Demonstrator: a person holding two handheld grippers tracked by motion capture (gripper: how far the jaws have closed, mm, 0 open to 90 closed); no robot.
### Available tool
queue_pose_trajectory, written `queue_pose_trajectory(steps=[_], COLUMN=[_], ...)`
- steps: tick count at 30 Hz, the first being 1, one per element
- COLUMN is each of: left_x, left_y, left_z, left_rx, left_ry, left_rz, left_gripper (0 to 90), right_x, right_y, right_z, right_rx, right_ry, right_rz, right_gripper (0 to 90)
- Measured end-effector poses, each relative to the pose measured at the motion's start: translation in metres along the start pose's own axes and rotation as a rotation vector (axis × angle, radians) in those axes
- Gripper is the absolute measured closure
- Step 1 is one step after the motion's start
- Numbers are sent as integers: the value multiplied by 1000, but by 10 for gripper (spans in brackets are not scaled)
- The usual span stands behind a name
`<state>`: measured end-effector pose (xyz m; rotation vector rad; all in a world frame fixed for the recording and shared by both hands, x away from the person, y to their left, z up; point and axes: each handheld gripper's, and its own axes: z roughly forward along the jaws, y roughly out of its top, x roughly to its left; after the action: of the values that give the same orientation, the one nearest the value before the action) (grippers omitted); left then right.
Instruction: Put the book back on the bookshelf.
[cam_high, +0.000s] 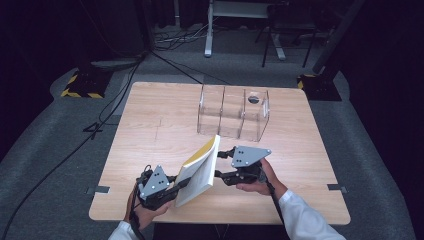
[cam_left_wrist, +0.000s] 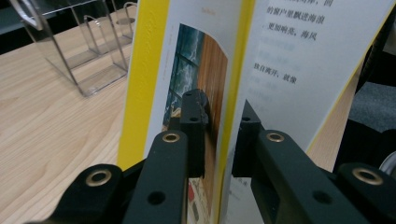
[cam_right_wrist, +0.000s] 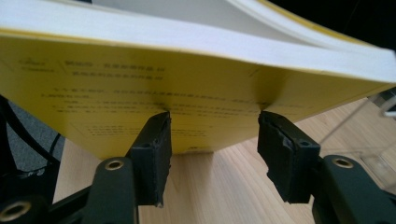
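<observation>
Holding a yellow-covered book (cam_high: 199, 172) tilted up off the wooden table (cam_high: 150, 130), near the front edge, between both hands. Left gripper (cam_high: 176, 189) pinches the book's lower left corner; in the left gripper view (cam_left_wrist: 217, 135) its jaws are closed narrow on a thin layer, the cover or a few pages, one jaw on the picture side, the other on the text side. Book (cam_left_wrist: 261, 60) there stands nearly upright, yellow edge, a printed picture and lines of text facing the camera.

Right gripper (cam_high: 220, 164) sits at the book's right edge, the person's right hand (cam_high: 262, 177) behind it, white sleeve (cam_high: 305, 215) below. In the right gripper view (cam_right_wrist: 212, 135) jaws are spread wide, both tips right at the yellow cover of the book (cam_right_wrist: 140, 84), which lies across above them, white page block on top; not clamped on anything.

Clear acrylic organizer (cam_high: 233, 112) with three compartments stands on the table's far middle, well apart from the book; a dark round mark on its right compartment, can't tell what. Organizer (cam_left_wrist: 79, 42) also at upper left of the left gripper view.

Grey floor (cam_high: 45, 135), cables (cam_high: 100, 115) left of the table
</observation>
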<state>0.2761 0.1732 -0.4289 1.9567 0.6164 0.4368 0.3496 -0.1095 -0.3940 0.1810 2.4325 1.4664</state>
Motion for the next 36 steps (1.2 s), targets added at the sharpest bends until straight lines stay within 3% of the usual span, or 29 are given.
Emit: queue_pose_trajectory(steps=[11, 15, 17, 23, 29, 36], left_x=[6, 10, 12, 15, 12, 12], left_y=[-9, -14, -14, -9, 3, 14], left_z=[0, 5, 8, 26, 48, 73], left_rx=[-10, -45, -52, -84, -93, -110], left_ry=[-56, -112, -125, -156, -148, -143], left_rz=[-54, -102, -105, -121, -99, -108], left_gripper=[747, 751, 758, 763, 758, 749], right_x=[10, 9, 7, -2, -12, -26], right_y=[15, 12, 11, 6, -5, -12], right_z=[17, 16, 15, 8, -6, -21], right_rx=[-11, -9, -9, -12, -23, -21], right_ry=[17, 18, 17, -39, -87, -142], right_rz=[-7, 9, 13, 48, 82, 121], right_gripper=[445, 432, 432, 433, 434, 440])
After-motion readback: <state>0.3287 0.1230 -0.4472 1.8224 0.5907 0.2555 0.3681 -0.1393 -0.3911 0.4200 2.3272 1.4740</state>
